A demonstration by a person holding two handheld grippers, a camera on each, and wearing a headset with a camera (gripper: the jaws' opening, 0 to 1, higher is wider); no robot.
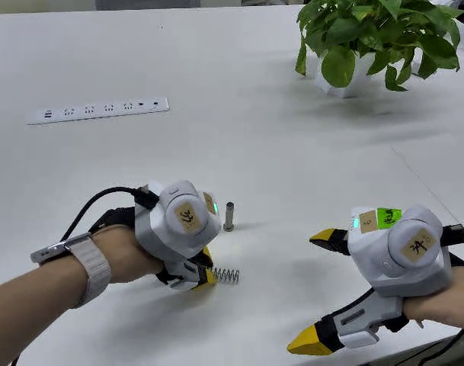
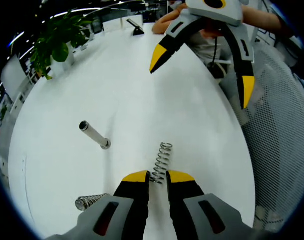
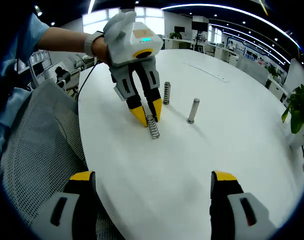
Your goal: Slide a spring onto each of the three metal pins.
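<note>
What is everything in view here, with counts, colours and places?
table: one, white, under everything
power strip: one, white, far left of the table
potted plant: one, green leaves in a white pot, far right corner
bare pin: one, grey metal, upright mid-table
sprung pin: one, metal, a spring already on it, upright, apart from the bare pin
loose spring: one, silver, low over the table
mesh surface: one, grey, off the table's near edge
wrist strap: one, grey, on the person's left wrist
left claw: one, white with yellow-black tips, shut on the loose spring's end
right claw: one, same colours, open, near right
</note>
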